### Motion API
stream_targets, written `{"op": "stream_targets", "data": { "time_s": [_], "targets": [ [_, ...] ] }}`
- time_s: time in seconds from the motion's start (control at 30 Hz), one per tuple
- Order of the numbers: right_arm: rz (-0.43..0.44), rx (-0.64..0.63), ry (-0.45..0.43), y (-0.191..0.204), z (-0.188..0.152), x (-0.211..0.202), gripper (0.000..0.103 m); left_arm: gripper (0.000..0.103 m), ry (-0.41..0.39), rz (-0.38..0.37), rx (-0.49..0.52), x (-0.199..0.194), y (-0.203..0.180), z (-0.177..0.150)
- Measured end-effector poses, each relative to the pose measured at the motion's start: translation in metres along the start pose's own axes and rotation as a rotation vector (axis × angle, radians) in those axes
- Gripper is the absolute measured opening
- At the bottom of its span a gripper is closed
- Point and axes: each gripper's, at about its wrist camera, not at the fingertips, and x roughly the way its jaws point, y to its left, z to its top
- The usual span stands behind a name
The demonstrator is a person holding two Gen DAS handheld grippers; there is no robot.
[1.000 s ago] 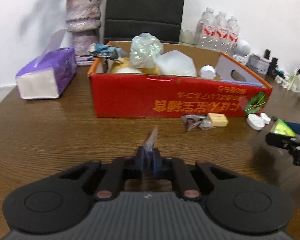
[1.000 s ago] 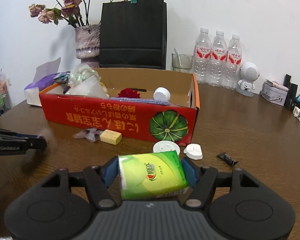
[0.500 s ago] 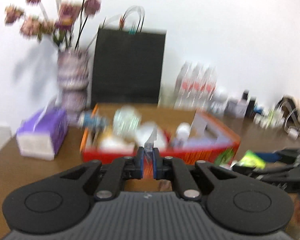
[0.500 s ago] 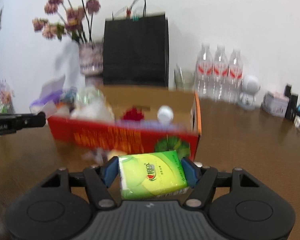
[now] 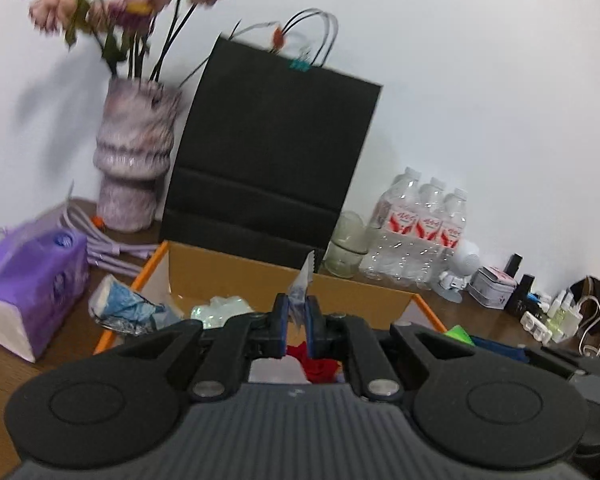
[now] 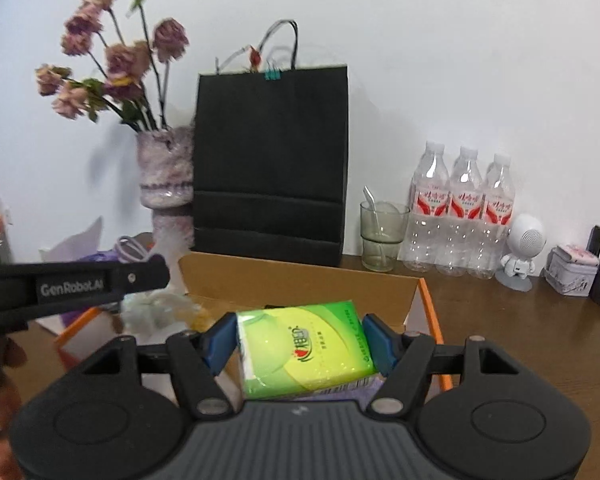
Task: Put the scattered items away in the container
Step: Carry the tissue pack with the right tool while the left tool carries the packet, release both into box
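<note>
Both grippers now raised over the cardboard box (image 6: 300,280): left gripper (image 5: 296,316) pinches what looks like a clear wrapper (image 5: 302,284); right gripper (image 6: 302,340) clamps a green tissue pack (image 6: 304,346).

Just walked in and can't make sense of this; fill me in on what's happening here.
A person is tidying table clutter into the orange-edged cardboard box. The left claw is shut on a small clear plastic wrapper; the right claw grips a green pocket tissue pack. Both are held over the box, which already holds a red fabric rose and crumpled wrappers. Nothing is released yet.
</note>
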Motion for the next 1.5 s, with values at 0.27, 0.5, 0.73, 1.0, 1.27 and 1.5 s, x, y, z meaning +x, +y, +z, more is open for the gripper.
{"op": "stream_targets", "data": {
  "time_s": [0.27,0.5,0.73,1.0,1.27,1.5],
  "targets": [
    [-0.015,-0.039,0.067,0.003,-0.015,0.037,0.068,0.01,0.044,0.057,0.048,0.025,0.007,-0.014],
    [0.024,0.03,0.081,-0.009,-0.017,0.036,0.103,0.103,-0.071,0.107,0.065,0.004,0.002,-0.012],
    [0.04,0.036,0.083,-0.014,-0.01,0.029,0.103,0.103,-0.1,0.141,0.104,-0.004,-0.006,-0.011],
    [0.024,0.026,0.085,-0.016,-0.009,0.023,0.103,0.103,-0.032,0.184,0.02,-0.005,0.01,-0.005],
    [0.032,0.016,0.064,-0.016,-0.005,-0.001,0.103,0.103,-0.003,0.153,-0.026,-0.031,0.015,-0.002],
    [0.049,0.013,0.044,-0.017,-0.015,-0.044,0.103,0.103,-0.014,0.111,0.016,-0.068,0.003,-0.009]
  ]
}}
